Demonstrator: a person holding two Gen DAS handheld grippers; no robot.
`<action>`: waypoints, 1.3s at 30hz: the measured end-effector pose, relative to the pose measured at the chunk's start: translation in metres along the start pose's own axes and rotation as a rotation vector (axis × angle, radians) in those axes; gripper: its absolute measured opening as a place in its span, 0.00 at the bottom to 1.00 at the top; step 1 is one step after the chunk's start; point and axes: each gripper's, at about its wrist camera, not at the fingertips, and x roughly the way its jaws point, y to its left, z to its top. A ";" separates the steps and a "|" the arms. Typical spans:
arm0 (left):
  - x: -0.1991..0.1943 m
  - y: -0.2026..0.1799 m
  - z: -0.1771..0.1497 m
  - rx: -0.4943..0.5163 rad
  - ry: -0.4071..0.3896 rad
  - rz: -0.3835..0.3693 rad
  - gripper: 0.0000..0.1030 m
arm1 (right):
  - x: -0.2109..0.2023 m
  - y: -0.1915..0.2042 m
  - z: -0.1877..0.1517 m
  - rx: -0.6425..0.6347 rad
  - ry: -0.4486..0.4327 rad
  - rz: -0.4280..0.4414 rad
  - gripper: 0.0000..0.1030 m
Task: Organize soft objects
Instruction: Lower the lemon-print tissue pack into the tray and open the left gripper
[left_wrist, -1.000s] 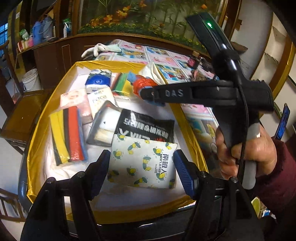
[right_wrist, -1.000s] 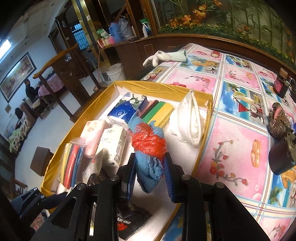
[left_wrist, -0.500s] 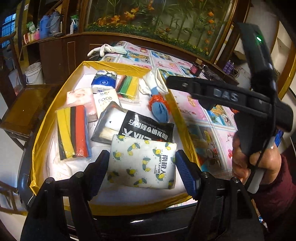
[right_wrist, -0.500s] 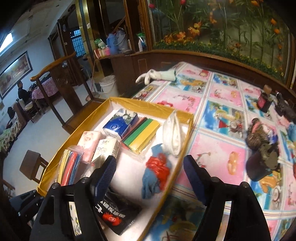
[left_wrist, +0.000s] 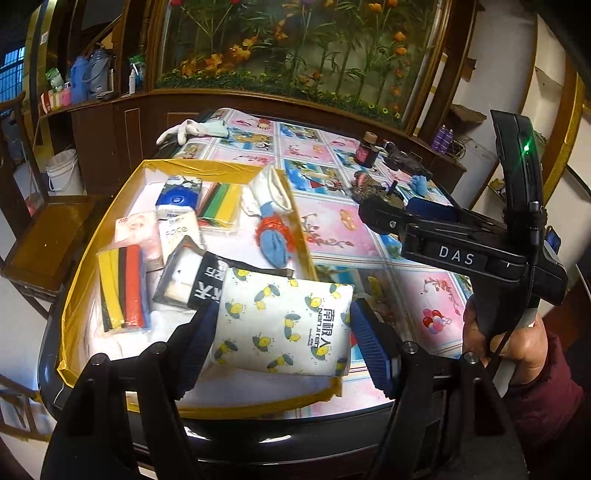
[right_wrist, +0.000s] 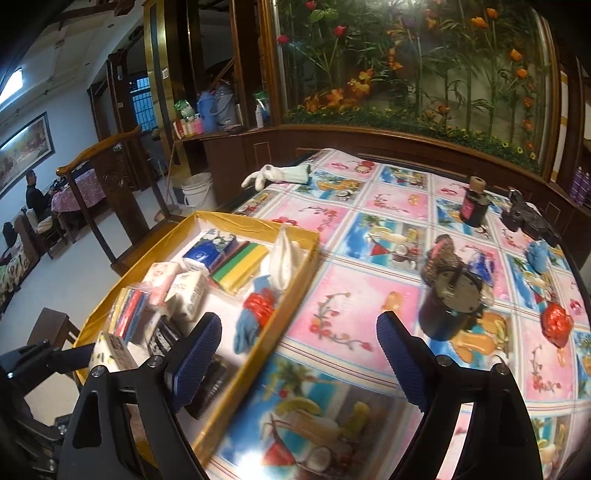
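Both views are fisheye, bending straight lines and darkening to black at the corners. Indoor light is moderate. Glare whitens the tabletop (right_wrist: 255, 456) near the lower edge of the right wrist view, which is motion-blurred throughout; the left wrist view stays sharper.

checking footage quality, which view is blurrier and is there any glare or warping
Right wrist view: motion smear across the tablecloth and black canister, white glare at the bottom edge. Left wrist view: sharper, lemon-print pack legible. Both: fisheye bending and dark corners.
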 end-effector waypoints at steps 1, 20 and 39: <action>0.000 -0.004 0.000 0.005 0.001 0.000 0.70 | -0.003 -0.005 -0.003 0.010 0.000 -0.005 0.84; 0.016 -0.081 0.005 0.143 0.040 -0.002 0.70 | -0.035 -0.079 -0.031 0.101 0.021 -0.045 0.85; 0.066 -0.160 0.004 0.255 0.137 -0.079 0.70 | -0.035 -0.147 -0.045 0.222 0.076 -0.141 0.85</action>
